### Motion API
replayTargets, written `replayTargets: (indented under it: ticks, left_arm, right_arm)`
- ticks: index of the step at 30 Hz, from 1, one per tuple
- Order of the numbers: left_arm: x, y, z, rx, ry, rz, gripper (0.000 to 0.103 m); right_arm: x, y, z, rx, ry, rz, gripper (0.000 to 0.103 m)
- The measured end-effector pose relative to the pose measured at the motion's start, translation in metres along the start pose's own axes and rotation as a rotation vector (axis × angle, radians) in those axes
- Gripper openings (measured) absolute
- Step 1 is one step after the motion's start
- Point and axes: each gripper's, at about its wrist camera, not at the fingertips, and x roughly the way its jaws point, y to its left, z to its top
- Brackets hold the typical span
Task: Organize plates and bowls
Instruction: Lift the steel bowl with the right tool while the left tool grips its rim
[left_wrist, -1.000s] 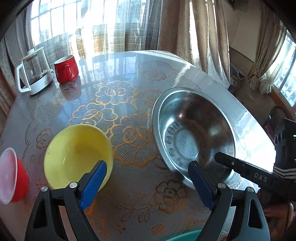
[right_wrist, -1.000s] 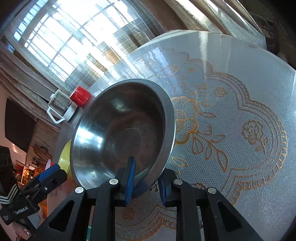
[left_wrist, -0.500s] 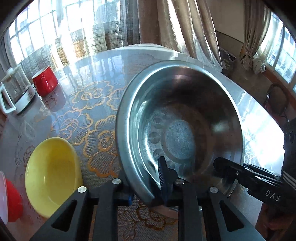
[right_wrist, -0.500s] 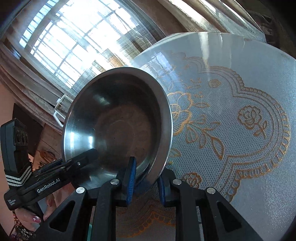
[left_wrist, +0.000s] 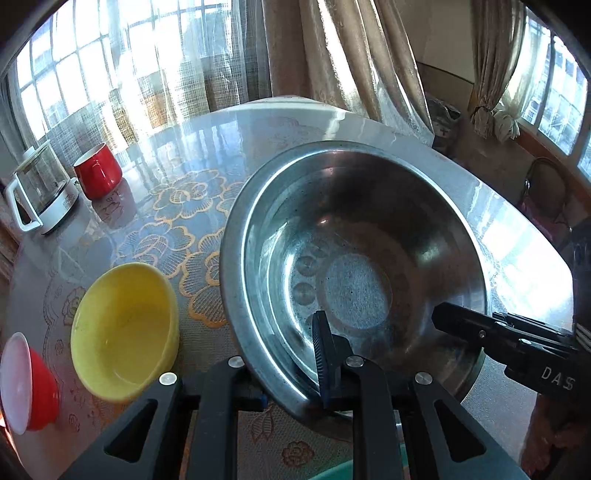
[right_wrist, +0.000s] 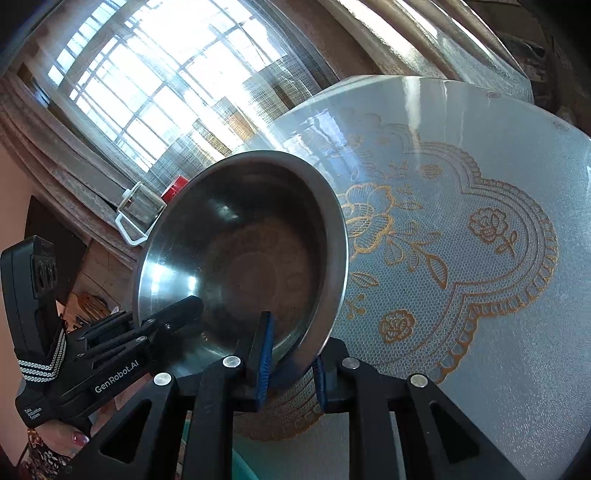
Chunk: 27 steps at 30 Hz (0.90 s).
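A large steel bowl (left_wrist: 351, 258) fills the middle of the left wrist view, held tilted over the table. My left gripper (left_wrist: 291, 376) is shut on its near rim, with one blue pad (left_wrist: 321, 354) inside the bowl and the other finger under the rim. My right gripper (right_wrist: 291, 369) is shut on another part of the same rim of the steel bowl (right_wrist: 240, 266). Each gripper shows in the other's view, the right gripper (left_wrist: 443, 317) at the bowl's right side and the left gripper (right_wrist: 184, 306) at its left. A yellow bowl (left_wrist: 123, 328) and a red bowl (left_wrist: 26, 380) sit to the left.
The round table (right_wrist: 480, 184) has a glossy lace-patterned cover. A red mug (left_wrist: 98, 176) and a glass kettle (left_wrist: 40, 192) stand at the far left by the curtained window. Something teal (left_wrist: 332, 472) peeks in below the grippers. A hand (right_wrist: 62, 439) holds the left gripper.
My left gripper was open between the yellow bowl and the steel bowl; it moved right and closed on the steel bowl's rim. The right gripper kept its grip, and the bowl shifted.
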Motion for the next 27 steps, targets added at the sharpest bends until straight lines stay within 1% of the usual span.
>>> replayTargets:
  ticks: [1,4,10,17,23,27]
  left_arm:
    - [-0.005,-0.001,-0.002,0.002,-0.009,0.001,0.019]
    - [-0.020,0.000,-0.006,-0.003,-0.036,0.002,0.019]
    - [-0.047,0.008,-0.018,-0.035,-0.074,-0.009,0.019]
    - [-0.078,0.023,-0.035,-0.082,-0.115,-0.022,0.019]
    - [-0.106,0.029,-0.063,-0.107,-0.160,-0.008,0.019]
    - [-0.121,0.037,-0.084,-0.137,-0.179,-0.001,0.019]
  right_arm:
    - [-0.002,0.002,0.003,0.000,-0.004,0.000,0.019]
    - [-0.015,0.010,-0.002,-0.014,-0.015,0.003,0.019]
    - [-0.037,0.032,-0.009,-0.053,-0.030,-0.008,0.019]
    - [-0.052,0.057,-0.018,-0.072,-0.044,0.008,0.019]
    - [-0.066,0.074,-0.038,-0.049,-0.057,0.042,0.019]
    - [-0.068,0.086,-0.055,-0.058,-0.057,0.052,0.019]
